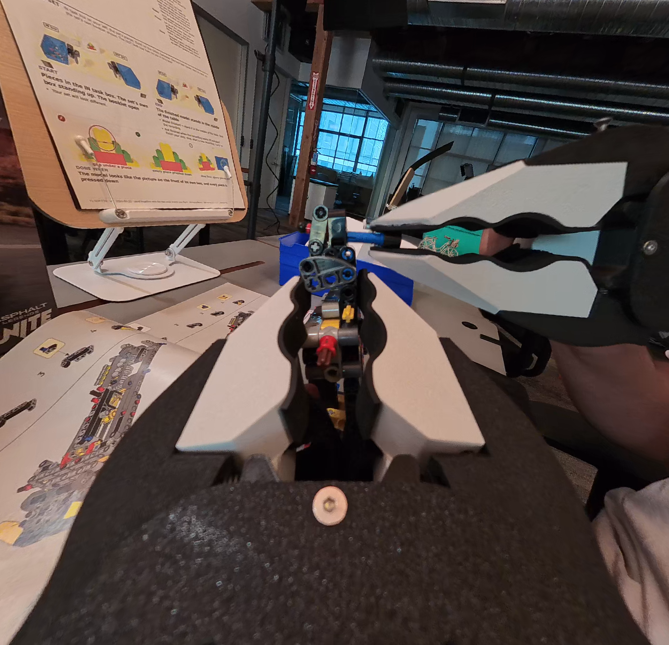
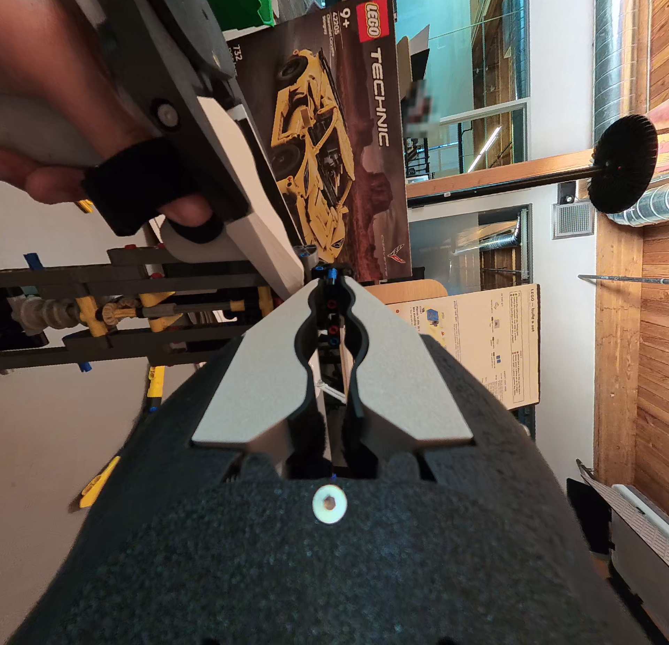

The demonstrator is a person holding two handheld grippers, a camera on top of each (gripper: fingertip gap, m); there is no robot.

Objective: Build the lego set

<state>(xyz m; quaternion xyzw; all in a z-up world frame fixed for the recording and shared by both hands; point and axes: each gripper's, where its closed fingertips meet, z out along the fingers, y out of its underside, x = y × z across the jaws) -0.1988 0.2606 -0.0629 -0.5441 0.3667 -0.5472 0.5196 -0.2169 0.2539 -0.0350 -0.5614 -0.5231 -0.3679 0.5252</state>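
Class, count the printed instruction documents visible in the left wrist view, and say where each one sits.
2. An instruction sheet stands on the wooden stand at upper left; an open booklet lies flat on the table at lower left. The hand-held gripper may hide others.

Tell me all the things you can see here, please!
Lego chassis model: one, black and grey with yellow, red, blue bits, clamped in the left gripper.
Blue pin: one, pinched at the right gripper's tips, at the model's top.
Instruction booklet: one, open, on the table at left.
Task sheet on stand: one, white on a wooden board, behind the booklet.
Blue bin: one, behind the model.
Set box: one, dark with a yellow car.
Left gripper: white fingers.
Right gripper: white fingers.
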